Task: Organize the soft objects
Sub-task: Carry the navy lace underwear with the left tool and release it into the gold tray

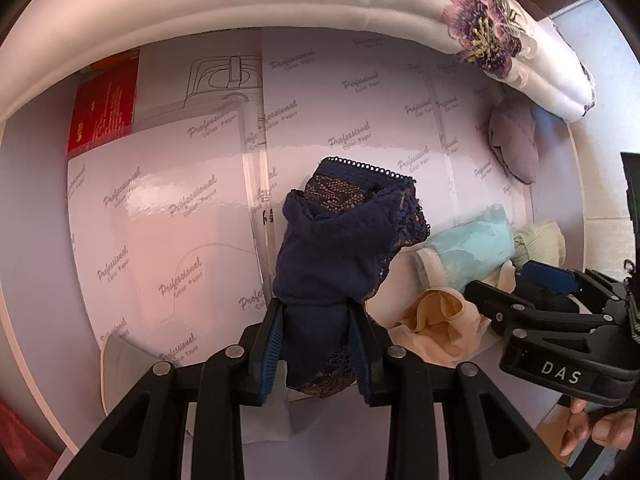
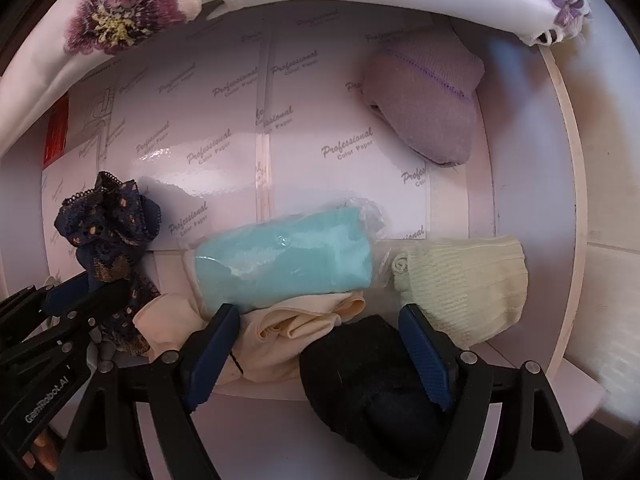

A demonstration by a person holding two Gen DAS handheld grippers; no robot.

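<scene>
My left gripper (image 1: 316,312) is shut on a navy lace garment (image 1: 332,248), which bunches up beyond the fingers over the white paper-lined drawer floor (image 1: 168,208). In the right wrist view the same garment (image 2: 108,216) hangs at the left in the left gripper (image 2: 80,292). My right gripper (image 2: 318,316) points down and stands open over a black soft item (image 2: 360,380) lying between its fingers. Just beyond it lie a beige thin fabric (image 2: 304,320), a turquoise cloth in clear plastic (image 2: 284,260) and a cream knitted piece (image 2: 460,280).
A lilac sock (image 2: 424,100) lies at the far right corner. A white cloth with an embroidered purple flower (image 1: 484,28) drapes over the far edge. A red box (image 1: 104,104) sits at the far left. A hand (image 1: 592,428) holds the right gripper (image 1: 540,304).
</scene>
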